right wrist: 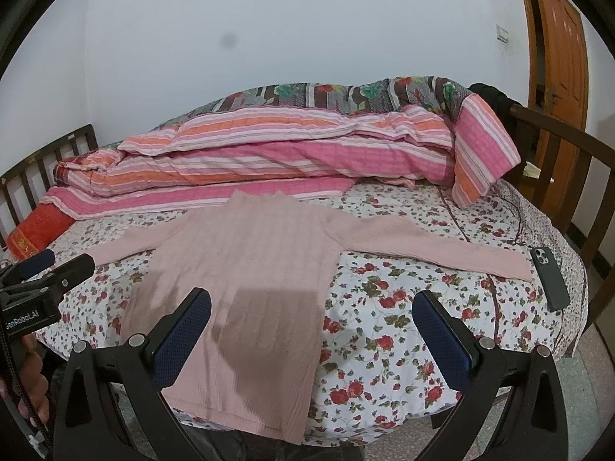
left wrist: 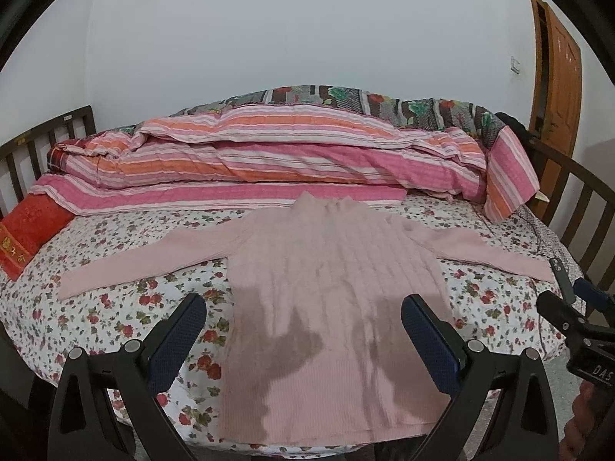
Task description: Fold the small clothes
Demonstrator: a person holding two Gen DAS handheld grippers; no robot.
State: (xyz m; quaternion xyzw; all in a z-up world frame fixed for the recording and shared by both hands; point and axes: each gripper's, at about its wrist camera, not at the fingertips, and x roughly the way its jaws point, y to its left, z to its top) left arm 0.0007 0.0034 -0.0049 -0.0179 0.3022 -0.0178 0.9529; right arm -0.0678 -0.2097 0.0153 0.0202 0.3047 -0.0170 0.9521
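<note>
Presently, a pink ribbed sweater [left wrist: 338,292] lies flat, front up, on the floral bedsheet [left wrist: 115,307], both sleeves spread out to the sides and the collar pointing away from the tools. The hem lies at the near edge of the bed.

Left gripper [left wrist: 303,342]: fingers wide apart, holding nothing. It hovers above the sweater's lower body; the left finger sits over bare sheet just beyond the sweater's left edge, the right finger over the right edge of the body. Contact with the cloth cannot be confirmed. Its shadow falls on the knit between the fingers.

Right gripper [right wrist: 311,334]: fingers likewise wide apart, empty. The left finger stands over the sweater's lower body, the right finger over bare sheet well clear of the garment. The right sleeve runs ahead of this gripper, its cuff ending just beside a dark phone [right wrist: 549,278] lying on the sheet.

Beyond the collar, a striped pink and orange quilt [left wrist: 269,161] is heaped along the far side of the bed. A red pillow [left wrist: 30,230] lies far left, ahead of the left gripper. A wooden door [right wrist: 557,50] stands far right.
</note>
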